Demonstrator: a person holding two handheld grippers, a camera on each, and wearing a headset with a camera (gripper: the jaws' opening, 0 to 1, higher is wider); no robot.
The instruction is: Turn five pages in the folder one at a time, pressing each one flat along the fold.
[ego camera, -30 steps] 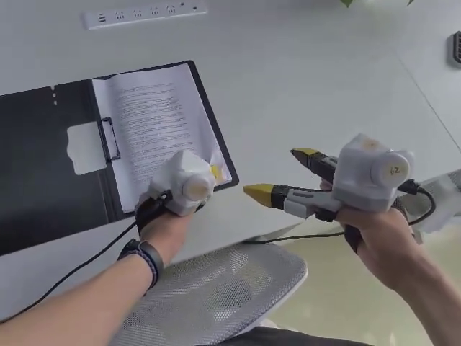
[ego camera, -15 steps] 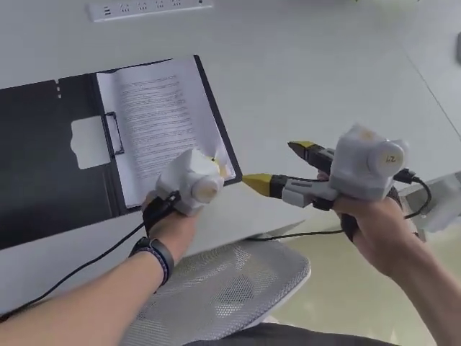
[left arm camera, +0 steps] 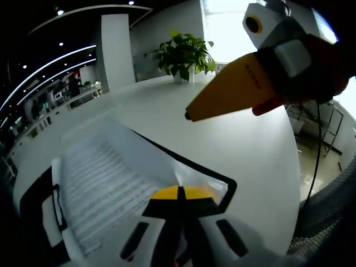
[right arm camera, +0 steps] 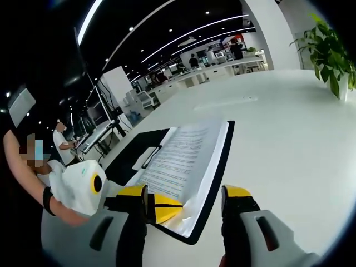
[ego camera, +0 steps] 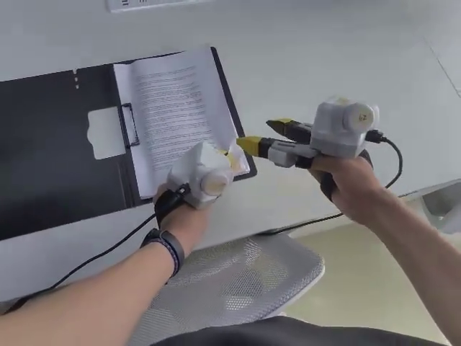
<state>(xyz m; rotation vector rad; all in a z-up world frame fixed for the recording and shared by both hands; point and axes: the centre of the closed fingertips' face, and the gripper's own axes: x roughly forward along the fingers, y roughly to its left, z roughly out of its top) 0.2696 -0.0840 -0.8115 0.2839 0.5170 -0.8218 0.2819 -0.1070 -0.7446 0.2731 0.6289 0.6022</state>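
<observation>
The black folder (ego camera: 50,144) lies open on the white table, a printed page (ego camera: 176,108) on its right half under the clip (ego camera: 130,126). My left gripper (ego camera: 235,160) is at the page's near right corner. In the left gripper view it (left arm camera: 179,193) is shut on that corner, and the paper curls up around the yellow tips. My right gripper (ego camera: 261,134) stands open just right of the corner, its lower jaw above the folder's edge. In the right gripper view its jaws (right arm camera: 186,194) frame the corner and the left gripper (right arm camera: 167,207).
A power strip (ego camera: 144,3) lies at the far table edge. A grey mesh chair (ego camera: 238,281) stands below the table's front edge. A cable (ego camera: 392,173) trails from the right gripper. A potted plant (left arm camera: 183,55) stands far across the table. Bare table lies right of the folder.
The right gripper has moved left and forward from beyond the table edge to the page's corner. The left gripper has stayed at the corner. The head camera has shifted.
</observation>
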